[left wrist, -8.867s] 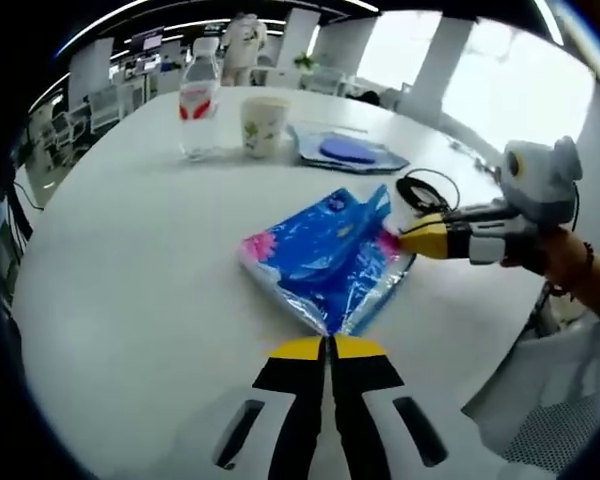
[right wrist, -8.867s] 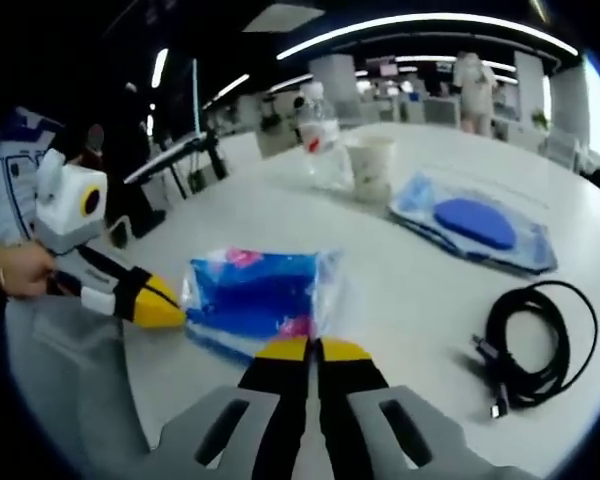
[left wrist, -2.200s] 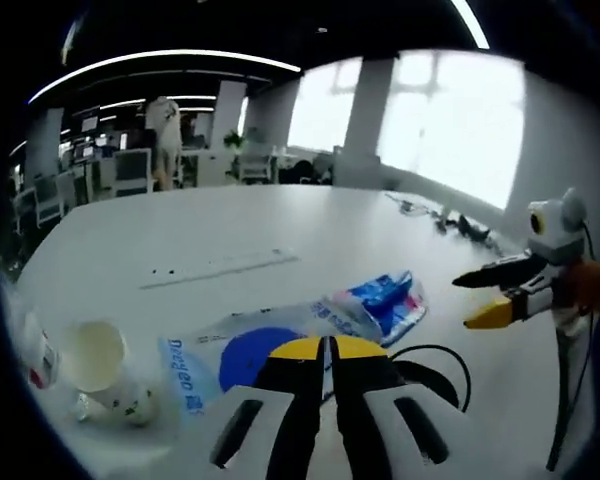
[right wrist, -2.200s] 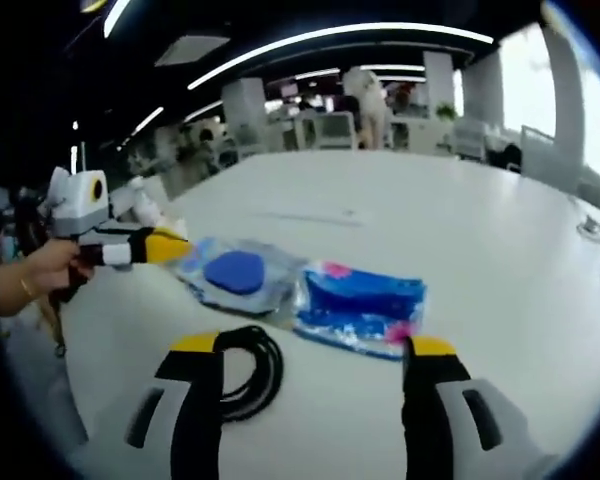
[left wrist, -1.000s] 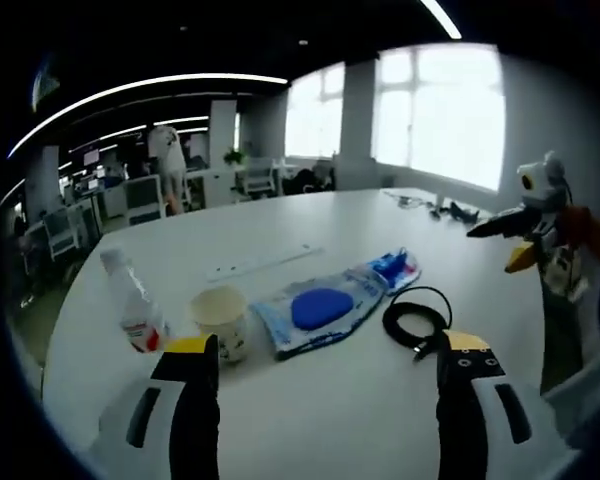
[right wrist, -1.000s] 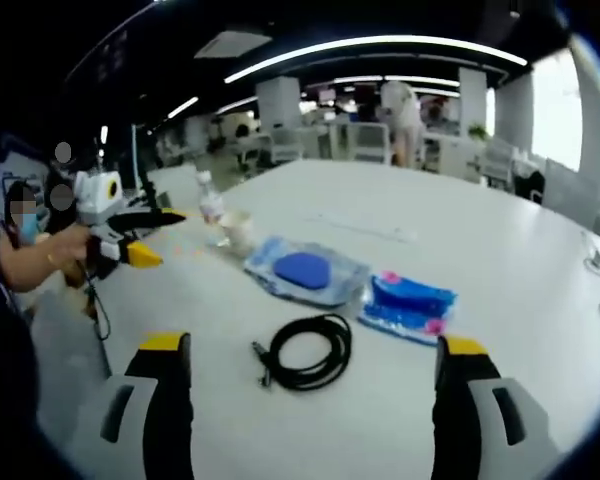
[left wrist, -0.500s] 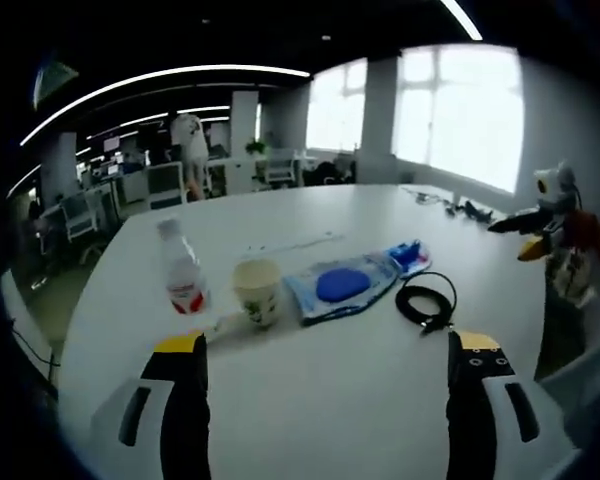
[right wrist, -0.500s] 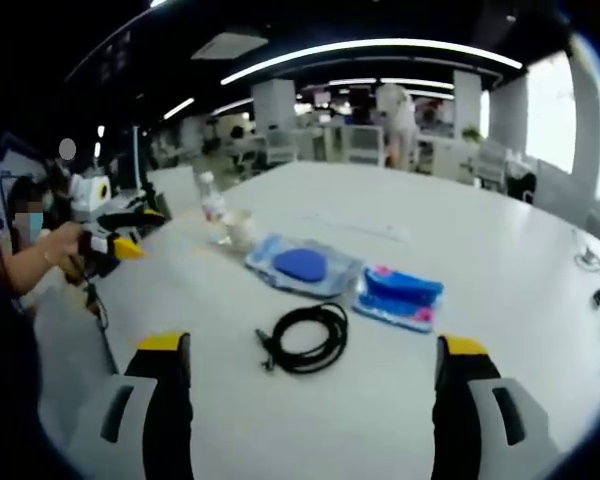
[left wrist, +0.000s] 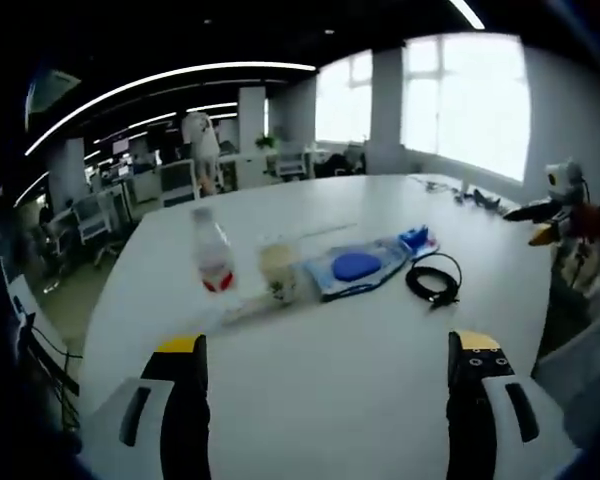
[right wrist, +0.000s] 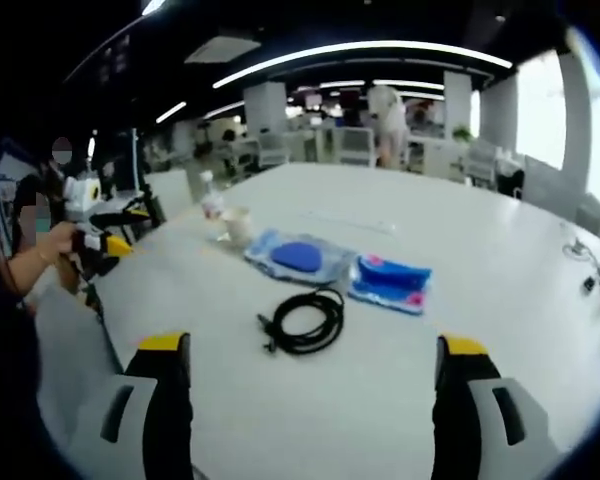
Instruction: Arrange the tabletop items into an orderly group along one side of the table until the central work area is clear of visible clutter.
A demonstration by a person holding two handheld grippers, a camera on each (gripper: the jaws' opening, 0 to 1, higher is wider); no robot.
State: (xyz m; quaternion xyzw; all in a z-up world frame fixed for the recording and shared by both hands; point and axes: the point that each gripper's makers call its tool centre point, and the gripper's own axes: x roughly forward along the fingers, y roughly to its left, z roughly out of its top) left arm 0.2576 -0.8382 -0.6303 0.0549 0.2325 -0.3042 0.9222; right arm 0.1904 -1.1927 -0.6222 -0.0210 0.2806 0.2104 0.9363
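Left gripper view: left tool (left wrist: 332, 375), jaws spread wide, holding nothing, raised above the white desk (left wrist: 310, 370). Row of items across the desk's middle, 9 o'clock to 3 o'clock: water bottle (left wrist: 214, 258), upright; paper cup (left wrist: 278, 270), upright, just beside it; clear pouch with a blue oval inside (left wrist: 356, 267), flat; blue-and-pink packet (left wrist: 417, 240), touching the pouch's far end; coiled black cable (left wrist: 433, 279), near the packet. Right tool (left wrist: 545, 215) at 3 o'clock, held off the desk edge; its jaw state cannot be told here.

Right gripper view: right tool (right wrist: 314, 375), jaws wide apart, empty. Same row toward 11 o'clock; cable nearest, at centre. Left tool at 9 o'clock in a hand (right wrist: 62, 246).
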